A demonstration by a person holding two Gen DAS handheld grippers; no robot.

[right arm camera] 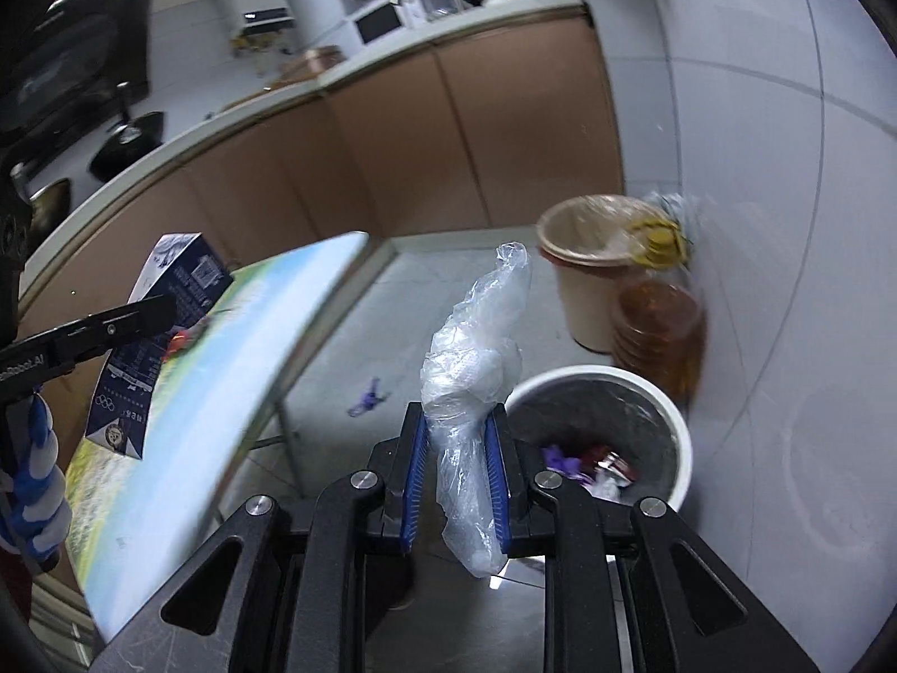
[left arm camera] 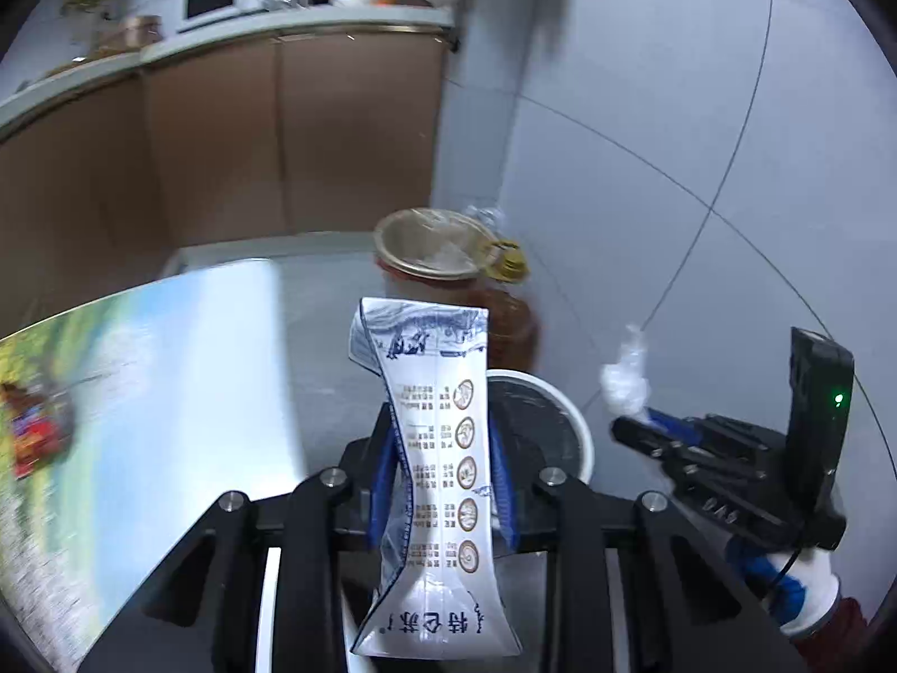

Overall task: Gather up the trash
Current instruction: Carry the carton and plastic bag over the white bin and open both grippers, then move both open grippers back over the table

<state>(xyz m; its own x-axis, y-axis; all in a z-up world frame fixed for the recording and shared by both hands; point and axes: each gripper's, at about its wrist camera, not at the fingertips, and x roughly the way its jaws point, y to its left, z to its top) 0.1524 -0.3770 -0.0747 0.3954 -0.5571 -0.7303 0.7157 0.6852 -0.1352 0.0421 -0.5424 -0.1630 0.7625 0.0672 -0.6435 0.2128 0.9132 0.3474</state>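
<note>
The left gripper [left arm camera: 443, 471] had its blue ribbed pads closed narrowly on a crushed white-and-blue paper milk carton [left arm camera: 434, 482], which stood upright between them and was pinched in at the waist, its printed end nearest the camera. Just ahead of that gripper's tips and slightly to their right, on the grey floor, sat a round white plastic waste bin with a dark liner [left arm camera: 572, 420]; the carton was in the air short of it, not inside. Beyond the bin stood a beige plastic bucket lined with clear film [left arm camera: 429, 249] and, touching its right side, a large amber oil bottle with a yellow cap [left arm camera: 513, 314]. To the left of the left gripper ran the edge of a table covered with a landscape-printed cloth [left arm camera: 168, 347]. The right gripper [right arm camera: 457, 476] was likewise nearly closed, its blue pads pressing on a crumpled clear plastic bag [right arm camera: 476, 370] that rose well above the fingertips. The white bin lay just ahead and to the right of this gripper, with purple, red and white scraps in its bottom [right arm camera: 583, 460]. A small purple scrap [right arm camera: 367, 395] lay on the floor ahead and left of it, near the table's metal leg [right arm camera: 289, 437]. A white and blue glove [right arm camera: 33, 499] covered the hand on the left tool's handle.
</note>
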